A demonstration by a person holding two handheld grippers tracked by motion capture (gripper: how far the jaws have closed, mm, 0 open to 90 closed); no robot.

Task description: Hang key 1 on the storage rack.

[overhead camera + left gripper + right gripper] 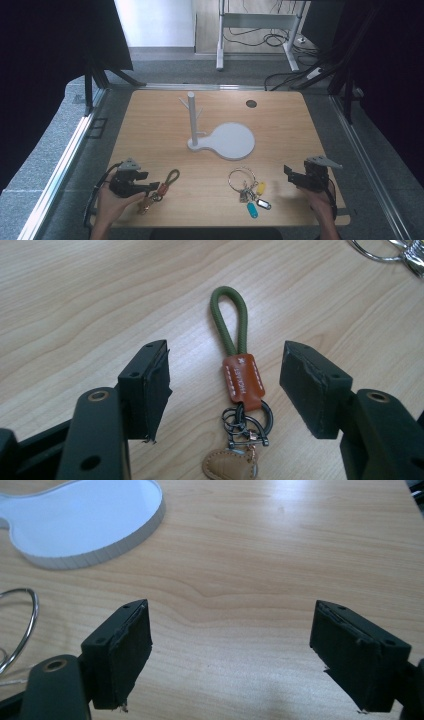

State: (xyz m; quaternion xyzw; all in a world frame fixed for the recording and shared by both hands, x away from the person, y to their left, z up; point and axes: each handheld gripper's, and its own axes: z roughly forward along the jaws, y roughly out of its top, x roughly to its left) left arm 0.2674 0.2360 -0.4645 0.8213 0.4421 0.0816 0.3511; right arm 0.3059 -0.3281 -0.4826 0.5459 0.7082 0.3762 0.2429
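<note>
— High view first: where is the left gripper (150, 187)?
— Near the left front edge of the table (280, 125), held in the person's left hand (114, 202). Its jaws point right, toward the green-loop keychain (161, 189).

— How does the keychain lie against the jaws?
— In the left gripper view the left gripper (225, 390) stands wide open, and the keychain's brown leather tab (243, 378) sits between the two pads without touching either. The green cord loop (228, 320) stretches away beyond the fingertips; the dark metal rings (247, 422) and a tan leather piece (229, 465) lie nearer the gripper's body.

— So nothing is gripped?
— Nothing. The keychain rests flat on the wood.

— And the right gripper (290, 174)?
— Near the right front edge, jaws wide apart over bare wood and empty. The bunch of keys (248, 191) lies to its left, the white stand (220, 137) farther off.
</note>
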